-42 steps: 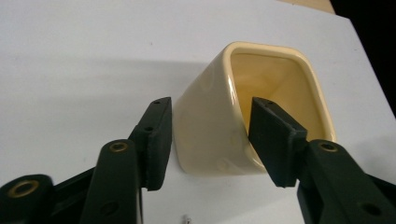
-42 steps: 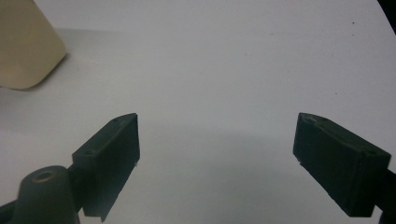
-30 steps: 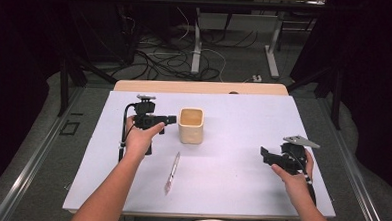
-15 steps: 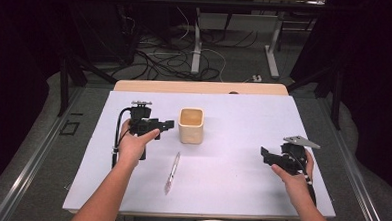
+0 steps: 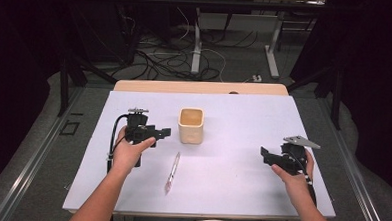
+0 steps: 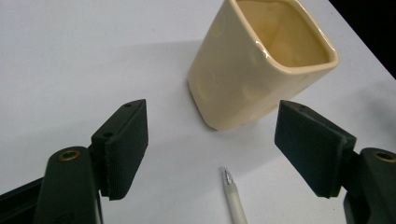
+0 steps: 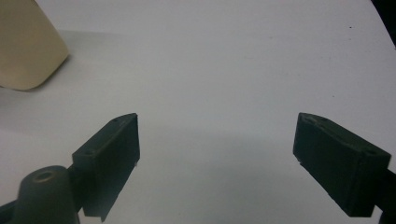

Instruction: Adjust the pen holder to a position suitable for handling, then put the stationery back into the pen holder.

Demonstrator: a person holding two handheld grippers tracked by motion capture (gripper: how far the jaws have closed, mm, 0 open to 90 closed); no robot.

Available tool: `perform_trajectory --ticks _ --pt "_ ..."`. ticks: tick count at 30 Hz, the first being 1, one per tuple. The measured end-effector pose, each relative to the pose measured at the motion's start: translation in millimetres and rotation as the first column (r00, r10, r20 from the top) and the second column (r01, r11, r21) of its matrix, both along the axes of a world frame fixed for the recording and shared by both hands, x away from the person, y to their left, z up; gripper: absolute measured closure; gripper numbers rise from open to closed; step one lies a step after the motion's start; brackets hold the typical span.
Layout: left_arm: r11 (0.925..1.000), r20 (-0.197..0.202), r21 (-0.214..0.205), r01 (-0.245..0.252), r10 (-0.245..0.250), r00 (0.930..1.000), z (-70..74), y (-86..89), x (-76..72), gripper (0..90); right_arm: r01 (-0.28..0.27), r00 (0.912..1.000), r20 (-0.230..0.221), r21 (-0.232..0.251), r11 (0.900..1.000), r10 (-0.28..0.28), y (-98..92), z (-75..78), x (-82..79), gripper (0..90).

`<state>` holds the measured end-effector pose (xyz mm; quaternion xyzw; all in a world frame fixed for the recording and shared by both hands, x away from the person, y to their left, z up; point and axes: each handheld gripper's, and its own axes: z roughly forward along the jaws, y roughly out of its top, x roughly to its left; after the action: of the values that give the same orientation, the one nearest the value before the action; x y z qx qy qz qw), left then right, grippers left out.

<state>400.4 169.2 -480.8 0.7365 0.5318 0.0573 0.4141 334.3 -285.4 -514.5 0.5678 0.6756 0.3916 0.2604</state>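
pen (image 6: pixel 235 199) just below left gripper (image 6: pixel 212 149)

You're looking past a white-topped table (image 5: pixel 240 192) onto a grey floor (image 5: pixel 236 67) strewn with dark cables (image 5: pixel 151 58), white desk legs (image 5: pixel 196 50) standing beyond, darkness either side.

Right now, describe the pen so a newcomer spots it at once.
On the white table, find the cream square cup standing near the middle. Just in front of it, toward the person, lies the pen. It is the only slim, pale stick lying flat; the cup is squat and upright.
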Motion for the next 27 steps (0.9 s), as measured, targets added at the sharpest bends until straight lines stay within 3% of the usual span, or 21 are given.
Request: perform_trajectory --ticks 6,17,23,27 --pt "0.9997 -0.008 0.004 0.023 -0.023 0.9997 -2.8 -1.7 -3.3 26.3 0.001 1.0000 0.002 0.002 1.0000 -0.001 -2.2 0.8 -0.2 14.3" --pt "0.9987 -0.068 0.017 0.049 -0.048 0.9965 -14.2 -6.1 -5.4 29.3 -0.001 1.0000 0.007 -0.001 1.0000 0.001 -2.4 1.2 -0.1 14.2" --pt "0.9982 -0.082 0.028 0.053 -0.050 0.9954 -19.2 -12.4 -5.6 31.2 0.000 1.0000 0.003 0.006 1.0000 0.000 -1.5 1.3 -0.2 14.3" --pt "0.9979 -0.134 0.017 0.062 -0.059 0.9892 -22.9 -16.4 -5.7 34.7 -0.001 1.0000 0.003 0.005 1.0000 0.001 -1.7 0.4 0.4 14.3"
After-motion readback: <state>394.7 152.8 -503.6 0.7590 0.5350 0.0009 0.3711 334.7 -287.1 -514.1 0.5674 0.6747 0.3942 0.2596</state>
